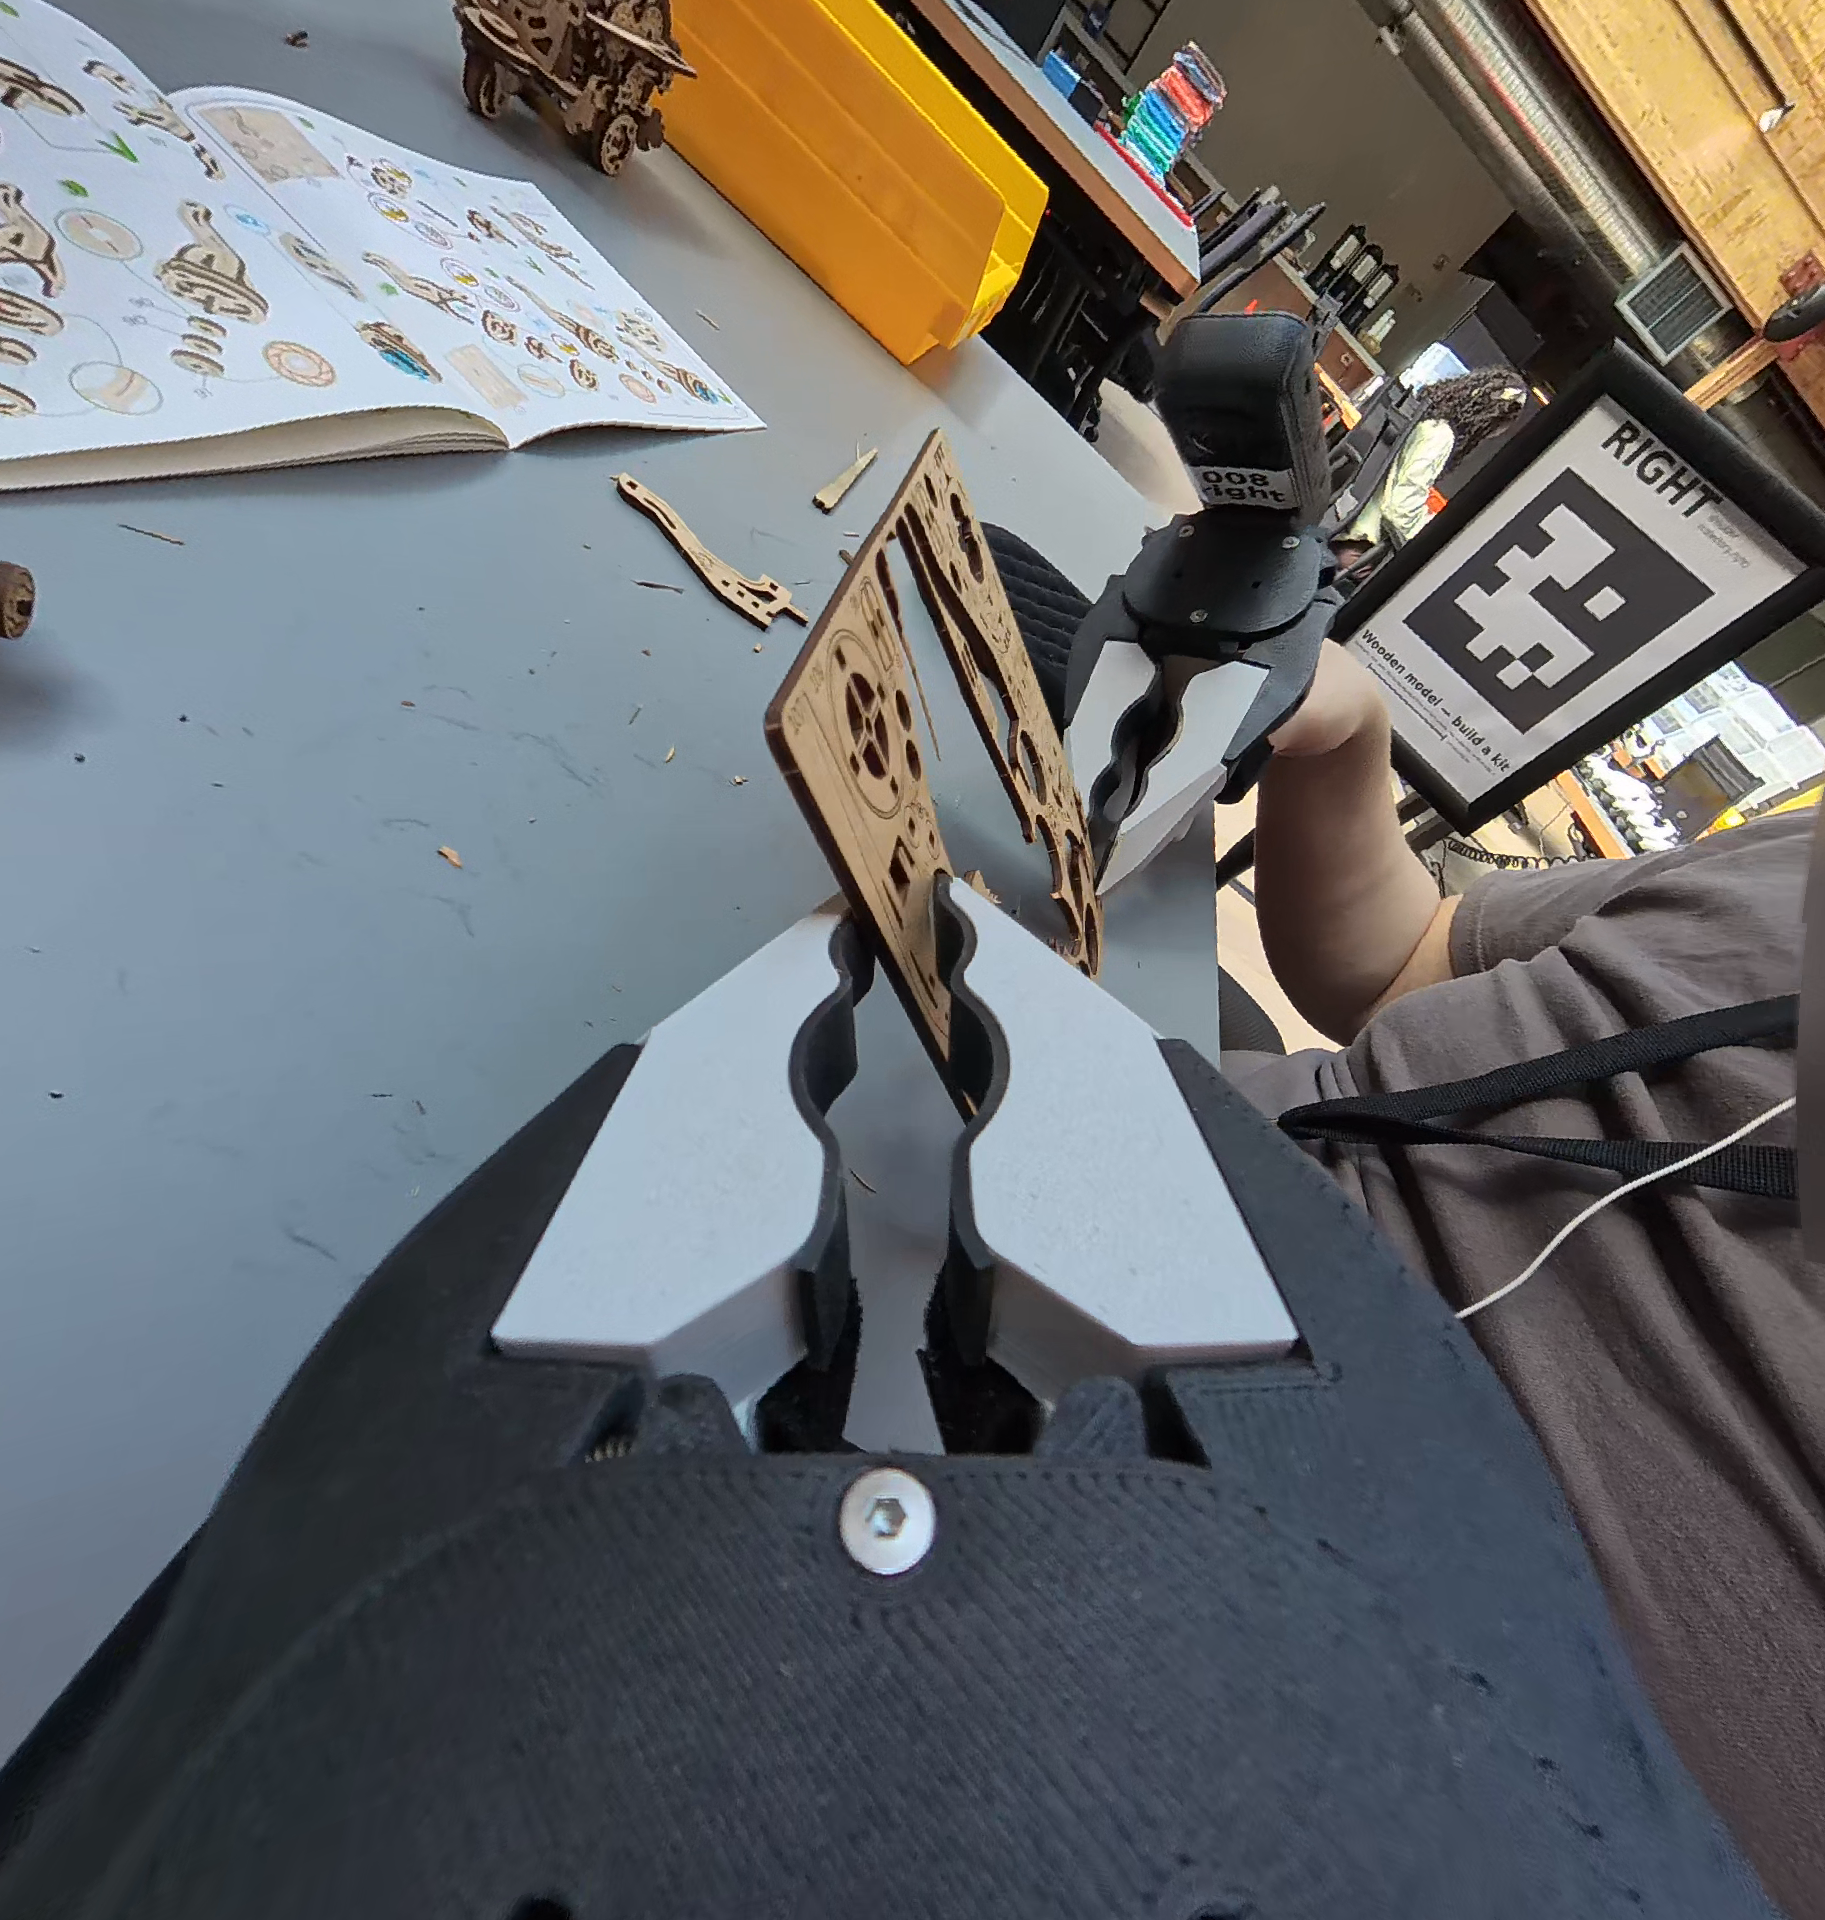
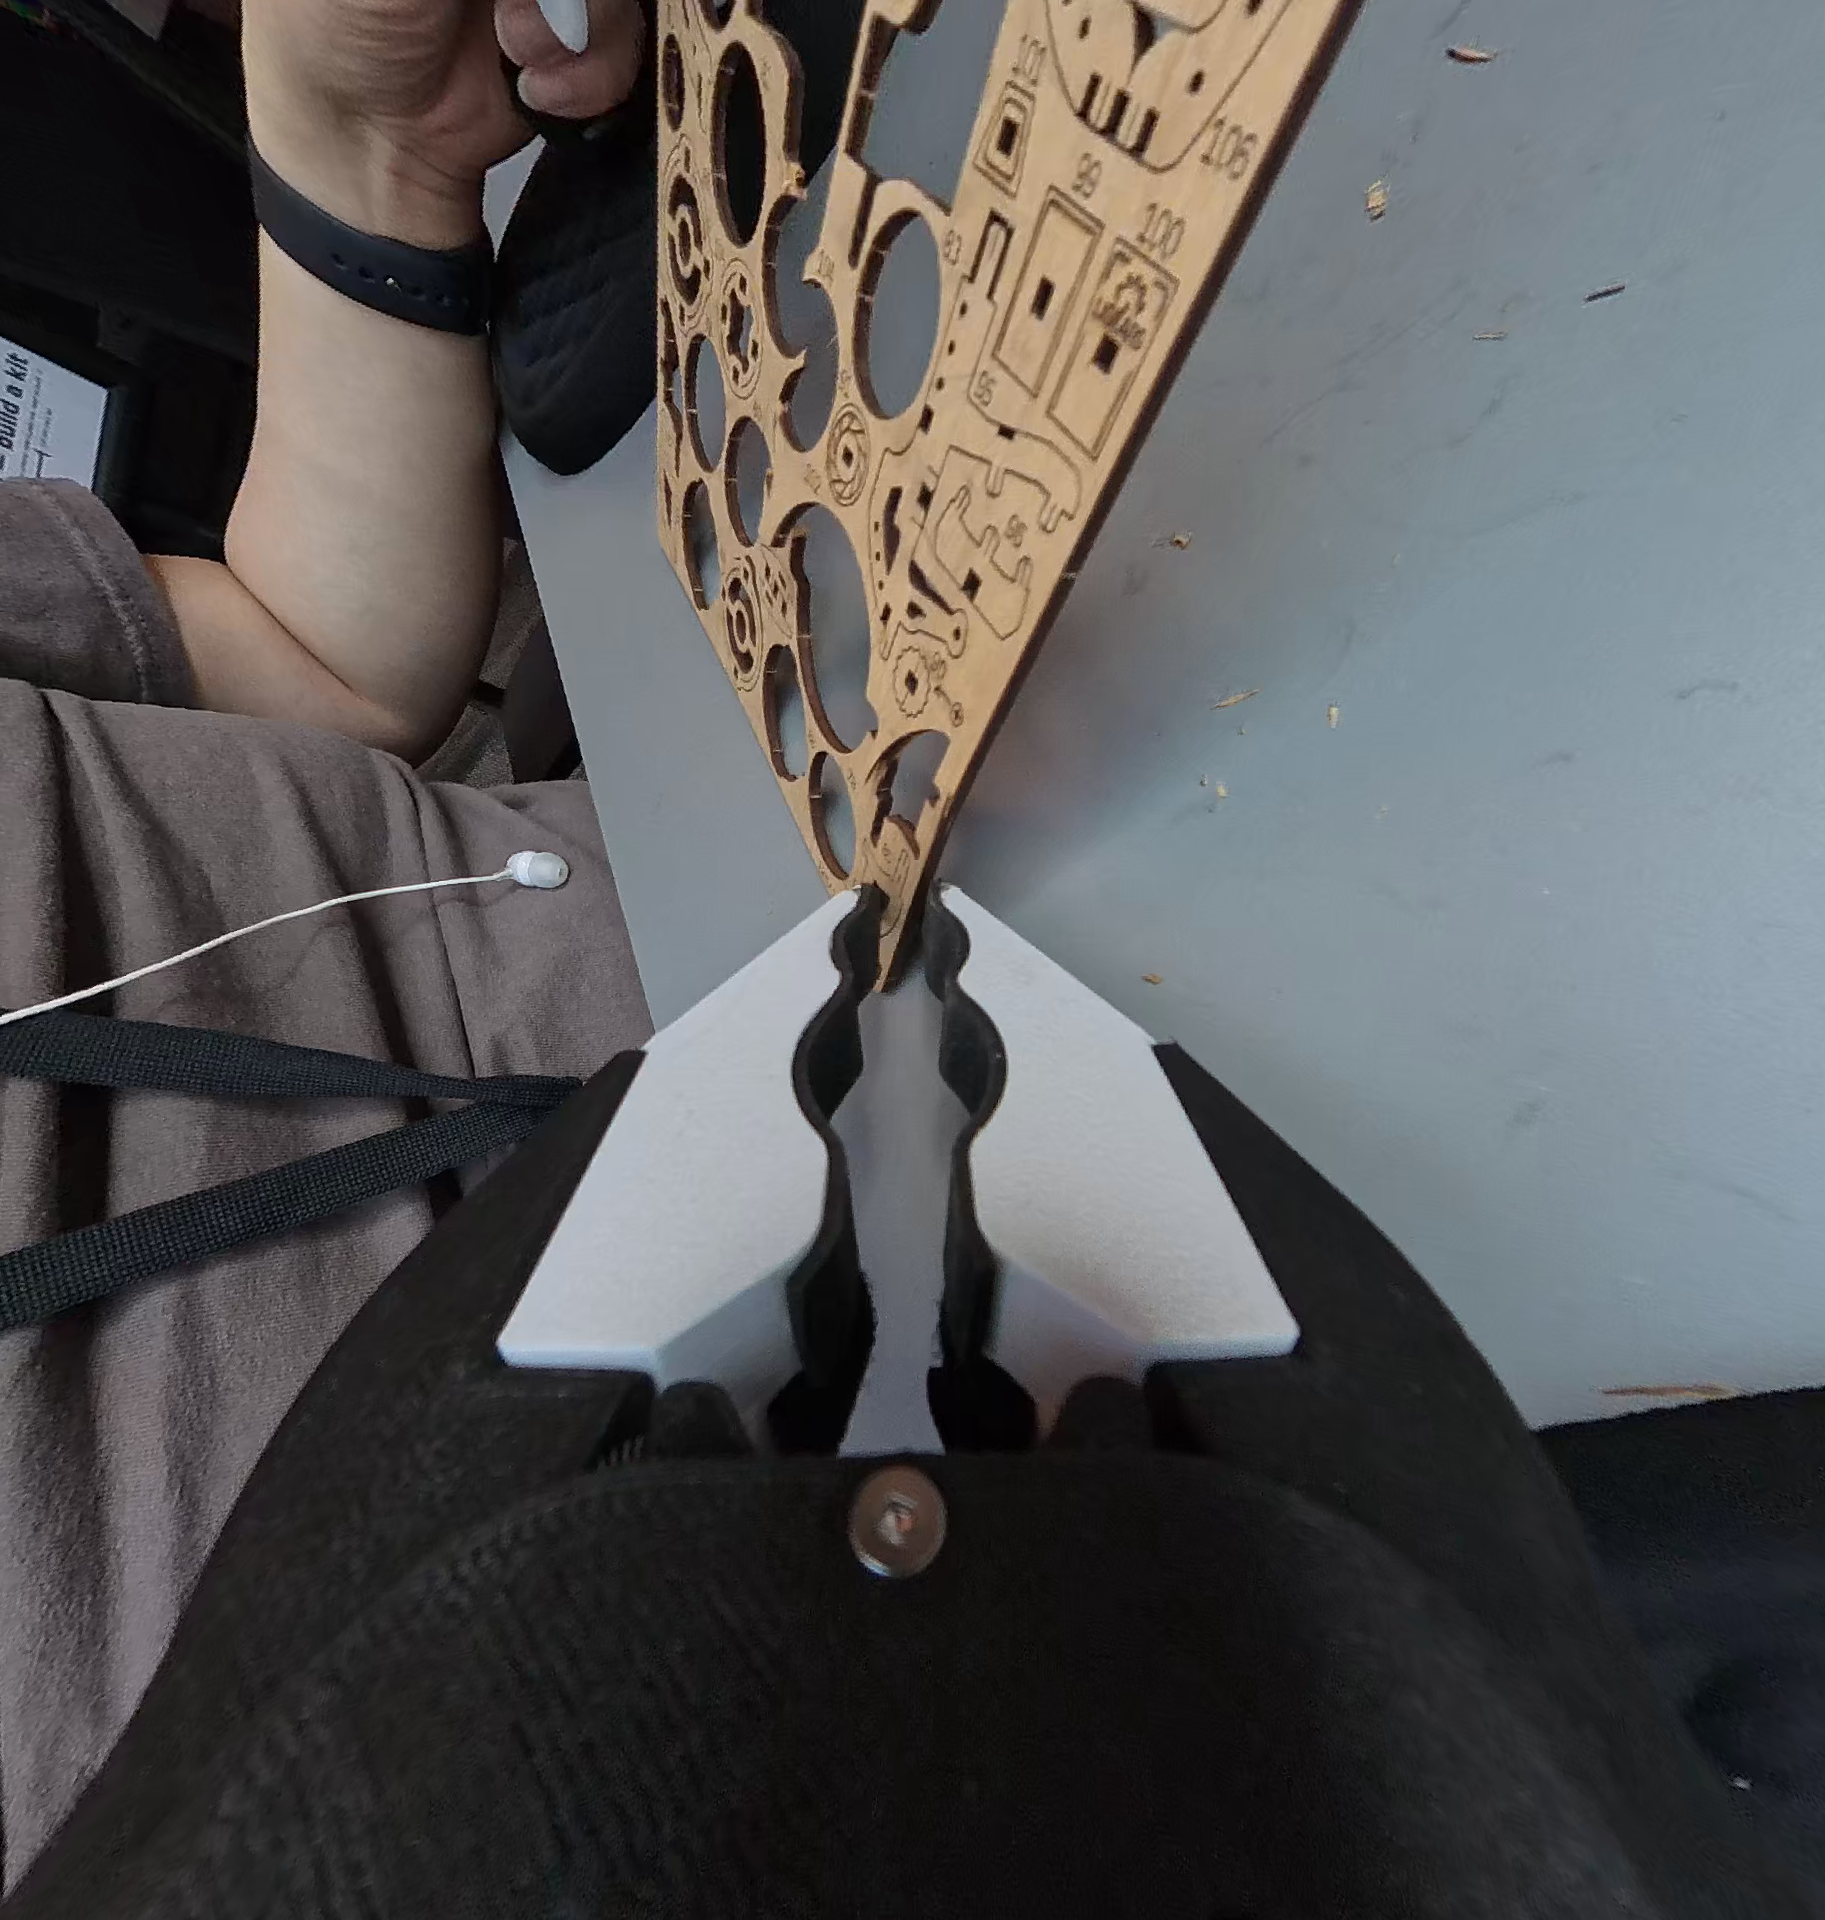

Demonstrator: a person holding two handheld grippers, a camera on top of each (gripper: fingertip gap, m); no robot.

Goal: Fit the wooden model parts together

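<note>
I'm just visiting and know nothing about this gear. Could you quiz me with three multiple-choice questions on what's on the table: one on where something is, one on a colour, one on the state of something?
1. Where is the open booklet?
A. flat on the table
B. in the bin
C. held in a gripper

2. What colour is the bin?
A. green
B. yellow
C. red

3. How is the wooden sheet held?
A. lying loose
B. by one gripper
C. by both grippers

Answers: 1 A, its pages lie spread on the grey top. 2 B, it is plainly yellow. 3 C, the left gripper and right gripper each pinch an edge, keeping it off the table.
</note>
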